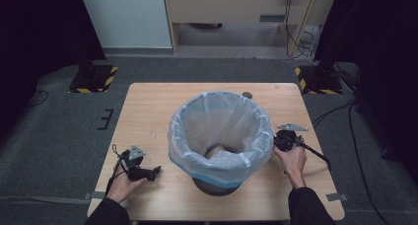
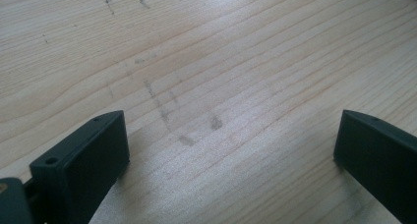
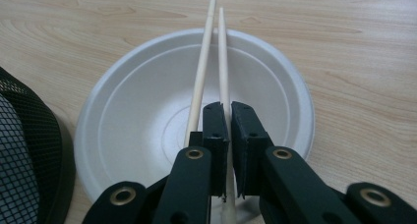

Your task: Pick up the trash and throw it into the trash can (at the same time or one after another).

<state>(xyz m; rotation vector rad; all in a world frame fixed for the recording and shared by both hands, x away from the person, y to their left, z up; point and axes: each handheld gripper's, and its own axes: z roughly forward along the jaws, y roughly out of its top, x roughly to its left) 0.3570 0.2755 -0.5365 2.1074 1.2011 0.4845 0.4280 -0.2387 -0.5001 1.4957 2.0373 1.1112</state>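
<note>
Left gripper [image 1: 156,171]: held in the person's left hand [image 1: 123,184] near the front-left corner of the table [image 1: 148,106], low over the wood; its jaws stand spread wide with nothing between them — the left gripper view has bare grain and a few dark scuffs in the gap.
Bin [image 1: 217,185]: a black mesh bin in the middle of the table, toward the front edge, lined with a pale blue bag [image 1: 222,131] whose rim is folded over the top; its mesh wall also shows at the left edge of the right gripper view.
Right gripper [image 3: 230,130]: held in the person's right hand [image 1: 292,161] just right of the bin, near the table's right edge; its jaws are pressed nearly together — pinching one of the chopsticks.
Chopsticks [image 3: 199,81]: two pale wooden sticks side by side, running from the gripper across the bowl and past its far rim; the right one passes between the jaws.
Bowl [image 3: 133,121]: a white disposable bowl on the table just beside the bin, under the chopsticks.
</note>
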